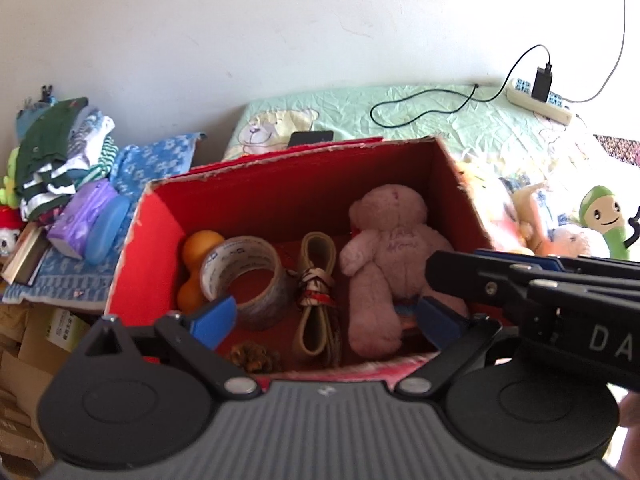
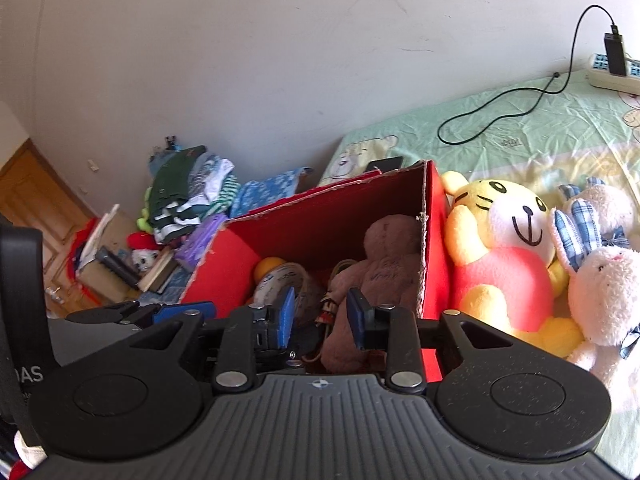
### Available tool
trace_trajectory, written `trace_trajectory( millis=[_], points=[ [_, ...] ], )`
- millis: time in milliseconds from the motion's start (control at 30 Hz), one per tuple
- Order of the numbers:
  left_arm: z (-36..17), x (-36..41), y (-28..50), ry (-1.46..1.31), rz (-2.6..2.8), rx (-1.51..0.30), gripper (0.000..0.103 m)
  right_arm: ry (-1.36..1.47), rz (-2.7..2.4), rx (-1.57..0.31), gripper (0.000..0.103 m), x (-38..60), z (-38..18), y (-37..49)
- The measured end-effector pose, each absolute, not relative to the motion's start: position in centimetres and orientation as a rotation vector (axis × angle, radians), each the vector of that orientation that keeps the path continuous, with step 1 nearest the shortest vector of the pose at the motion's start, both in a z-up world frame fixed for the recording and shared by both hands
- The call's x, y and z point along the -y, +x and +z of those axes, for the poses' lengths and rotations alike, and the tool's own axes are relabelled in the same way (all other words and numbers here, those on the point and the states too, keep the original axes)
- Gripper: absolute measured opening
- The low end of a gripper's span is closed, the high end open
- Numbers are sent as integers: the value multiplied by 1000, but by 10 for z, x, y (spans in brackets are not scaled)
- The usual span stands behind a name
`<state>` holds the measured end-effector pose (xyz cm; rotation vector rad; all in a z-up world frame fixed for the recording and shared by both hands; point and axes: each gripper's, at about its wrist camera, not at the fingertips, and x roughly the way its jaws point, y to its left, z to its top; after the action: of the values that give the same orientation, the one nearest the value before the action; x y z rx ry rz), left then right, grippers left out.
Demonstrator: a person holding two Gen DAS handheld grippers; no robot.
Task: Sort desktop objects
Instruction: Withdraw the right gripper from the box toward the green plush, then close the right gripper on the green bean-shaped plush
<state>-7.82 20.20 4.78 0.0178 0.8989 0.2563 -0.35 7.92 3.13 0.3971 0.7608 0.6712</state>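
Observation:
A red cardboard box (image 1: 160,216) stands on the bed. In it lie a pink teddy bear (image 1: 384,264), a roll of clear tape (image 1: 248,280), an orange peanut ball (image 1: 196,268), a bundled beige strap (image 1: 316,296) and a small brown object (image 1: 252,354). My left gripper (image 1: 324,320) is open and empty above the box's near edge. My right gripper (image 2: 320,320) is open and empty at the box's near right corner (image 2: 424,264), over the teddy bear (image 2: 372,276); it shows in the left wrist view (image 1: 540,292).
Beside the box's right wall lie a yellow tiger plush (image 2: 504,248) and a white rabbit plush (image 2: 600,288). A green-headed plush (image 1: 604,216), a phone (image 1: 310,138), a power strip (image 1: 540,98) with cable lie on the bed. Folded clothes (image 1: 60,152), a purple tissue pack (image 1: 80,220) are left.

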Motion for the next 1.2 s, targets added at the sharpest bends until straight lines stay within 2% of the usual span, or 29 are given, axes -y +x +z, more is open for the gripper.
trace_trajectory(
  millis=[167,433,767,1100,1200],
  points=[
    [58,-168,-95,25,251,-857,98,416,726,-752,42,-47,31,-12],
    [59,-113,-97,-27,137,-843,97,430,684,-730,42,30,27,-20],
    [35,-21,-50,-34,-109,-914,87,518,385,-815,41,145,-7,-12],
    [11,41,14,-59,-239,-960,87,508,232,-907,43,202,-13,18],
    [6,53,30,-48,-256,-956,92,541,230,-935,46,216,-11,33]
  ],
)
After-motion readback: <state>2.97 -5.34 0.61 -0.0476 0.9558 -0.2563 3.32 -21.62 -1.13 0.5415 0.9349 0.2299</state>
